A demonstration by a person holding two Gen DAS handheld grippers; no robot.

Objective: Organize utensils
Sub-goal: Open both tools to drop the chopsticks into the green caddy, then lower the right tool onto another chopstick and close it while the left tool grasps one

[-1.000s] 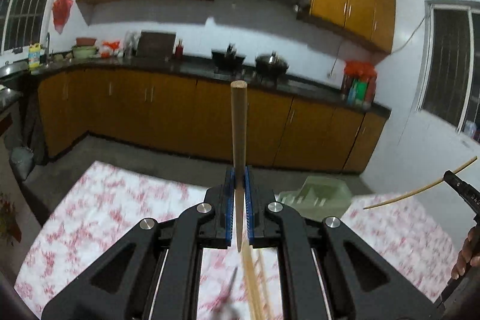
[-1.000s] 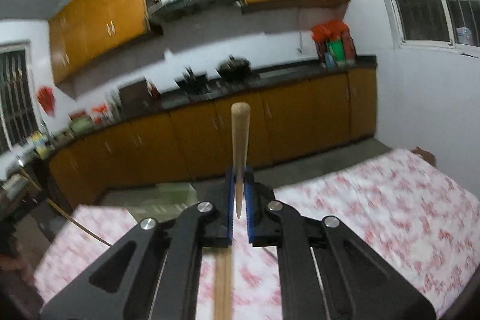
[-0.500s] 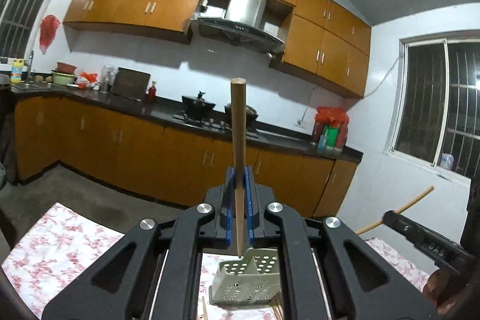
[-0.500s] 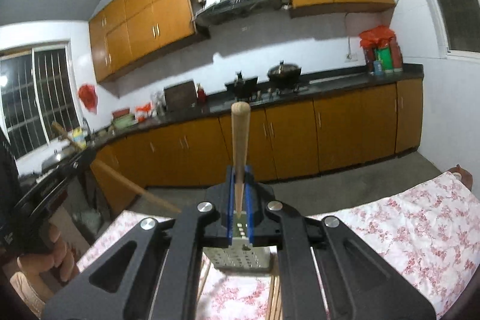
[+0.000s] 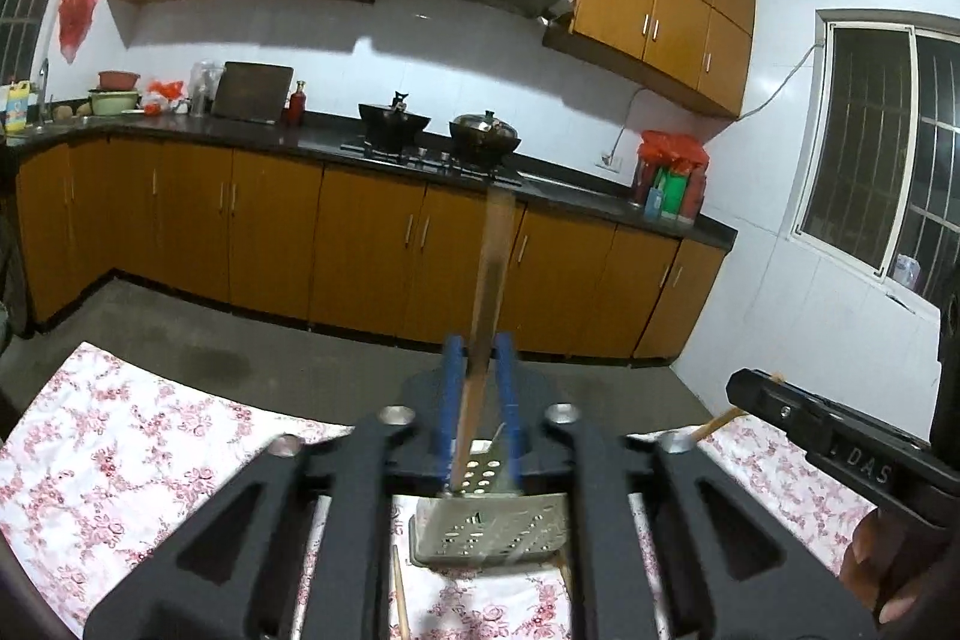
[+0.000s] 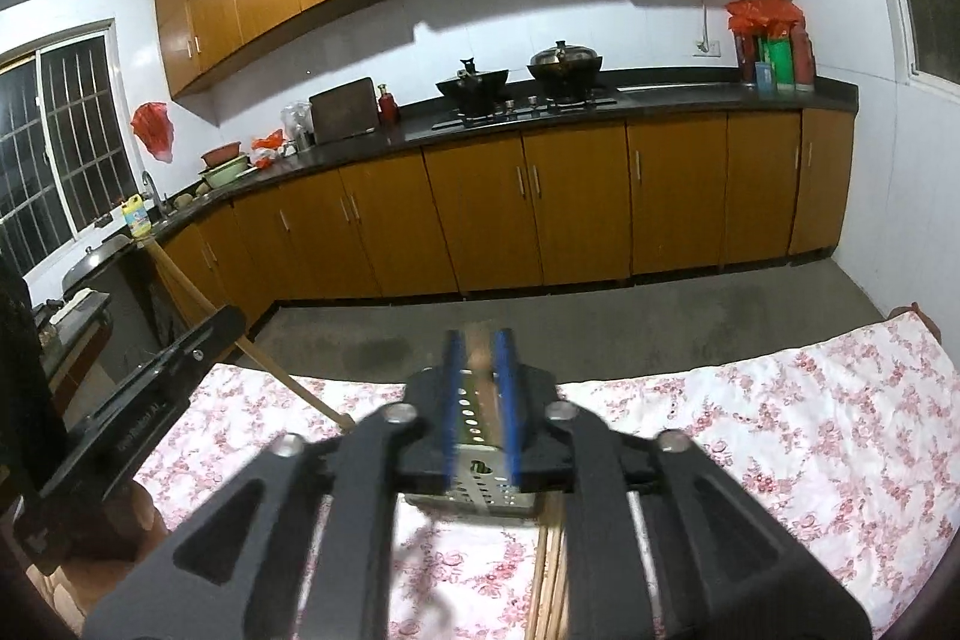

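Observation:
A pale green perforated utensil basket (image 5: 492, 526) stands on the floral tablecloth (image 5: 120, 466), just below both grippers; it shows in the right wrist view (image 6: 474, 466) too. My left gripper (image 5: 478, 358) has its jaws apart, and a blurred wooden chopstick (image 5: 489, 280) slips tilted between them, its lower end over the basket. My right gripper (image 6: 478, 358) also has its jaws apart, with a blurred wooden chopstick (image 6: 480, 370) low between them over the basket. The right gripper appears at the right of the left wrist view (image 5: 744, 388).
More chopsticks lie on the cloth beside the basket (image 6: 549, 580). Beyond the table's far edge is bare floor and a run of orange kitchen cabinets (image 5: 360, 244) with pots on the stove.
Both grippers have opened over the basket. The chopsticks that stood clamped upright now slide down, blurred, between the parted jaws. The basket has come closer under the grippers.

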